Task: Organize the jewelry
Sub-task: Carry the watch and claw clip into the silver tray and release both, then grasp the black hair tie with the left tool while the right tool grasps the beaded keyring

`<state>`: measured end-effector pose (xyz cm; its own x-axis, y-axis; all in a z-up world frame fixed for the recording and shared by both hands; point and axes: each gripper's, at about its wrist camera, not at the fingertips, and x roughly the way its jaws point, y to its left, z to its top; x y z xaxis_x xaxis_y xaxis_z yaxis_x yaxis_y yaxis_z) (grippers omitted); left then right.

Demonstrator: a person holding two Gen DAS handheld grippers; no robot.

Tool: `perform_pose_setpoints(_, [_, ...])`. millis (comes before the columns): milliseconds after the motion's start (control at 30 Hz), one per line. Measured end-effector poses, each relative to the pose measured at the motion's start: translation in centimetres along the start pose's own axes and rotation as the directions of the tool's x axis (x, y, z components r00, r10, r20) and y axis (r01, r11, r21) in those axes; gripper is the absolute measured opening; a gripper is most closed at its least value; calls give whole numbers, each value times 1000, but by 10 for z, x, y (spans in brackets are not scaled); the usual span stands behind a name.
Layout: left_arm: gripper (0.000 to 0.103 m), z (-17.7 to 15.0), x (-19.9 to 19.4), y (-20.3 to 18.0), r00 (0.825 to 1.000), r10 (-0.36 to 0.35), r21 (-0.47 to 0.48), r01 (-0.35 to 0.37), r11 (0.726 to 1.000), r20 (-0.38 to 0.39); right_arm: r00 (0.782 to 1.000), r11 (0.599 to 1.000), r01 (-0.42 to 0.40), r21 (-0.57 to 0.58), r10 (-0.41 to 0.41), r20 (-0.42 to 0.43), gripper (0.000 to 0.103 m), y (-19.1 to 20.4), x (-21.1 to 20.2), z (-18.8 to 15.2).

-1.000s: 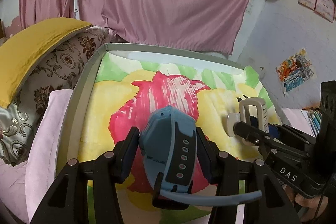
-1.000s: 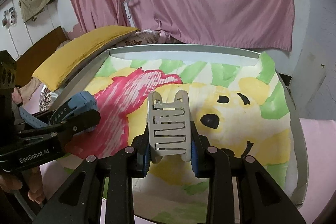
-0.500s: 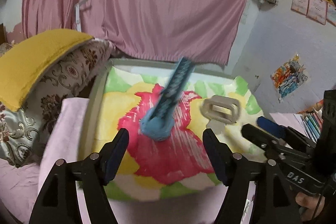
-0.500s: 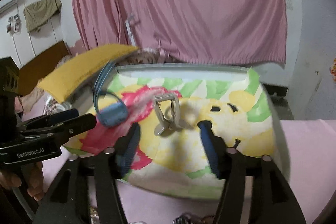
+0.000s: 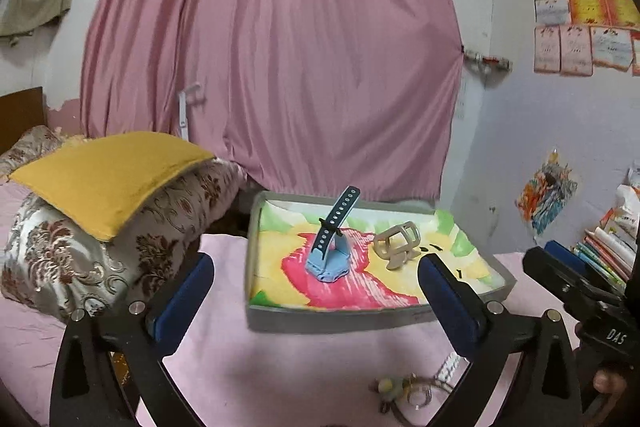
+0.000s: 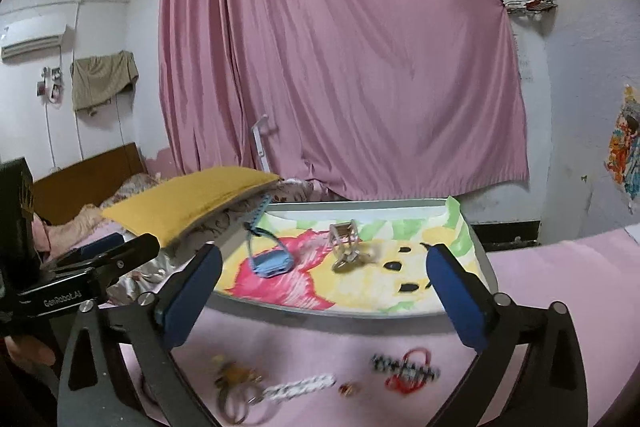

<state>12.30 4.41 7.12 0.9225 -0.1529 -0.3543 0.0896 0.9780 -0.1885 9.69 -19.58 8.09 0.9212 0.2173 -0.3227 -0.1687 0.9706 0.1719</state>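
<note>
The grey rectangular tray [image 5: 332, 321] with the colourful cartoon lining sits on the pink bedsheet [image 5: 280, 379]. Inside the tray, the blue rubber-strapped watch [image 5: 330, 259] rests left of centre, its strap sticking upward, and the beige plastic claw hair clip [image 5: 396, 247] lies just right of it. The left gripper [image 5: 316, 303] and right gripper [image 6: 324, 293] both hover before the tray's near rim, jaws spread wide and empty. Blurred beaded trinkets [image 6: 404, 371] lie on the sheet nearer than the tray.
</note>
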Motion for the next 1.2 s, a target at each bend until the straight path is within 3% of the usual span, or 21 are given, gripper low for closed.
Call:
perform_pose_setpoints(167, [102,-13,-29,6,1000,2,1,-2,1000,28,1000,1000,-19,14,19,8,101,9,-27,-17])
perform_pose_setpoints(467, [102,-40,-58,19,1000,11,20,-12,1000,19,1000,997,-17,-74,15,-27,101,28,-44,-46])
perform_pose_setpoints(733, [102,-60,-51,31,995,11,24,-9,1000,-96,987,994,-49,-100,33,-157,101,35,-34,-57])
perform_pose_setpoints(900, [102,-70,-38,39,976,-30,-14,28,1000,-214,964,993,-81,-88,55,-260,101,34,-17,-59])
perform_pose_setpoints(1000, [88,-76,-30,40,960,-69,-23,65,998,-271,949,991,-93,-96,59,-311,100,36,-7,-60])
perform_pose_setpoints(1200, [64,-85,-15,31,925,-105,-7,110,994,-364,908,985,-136,-104,82,-410,74,39,17,-61])
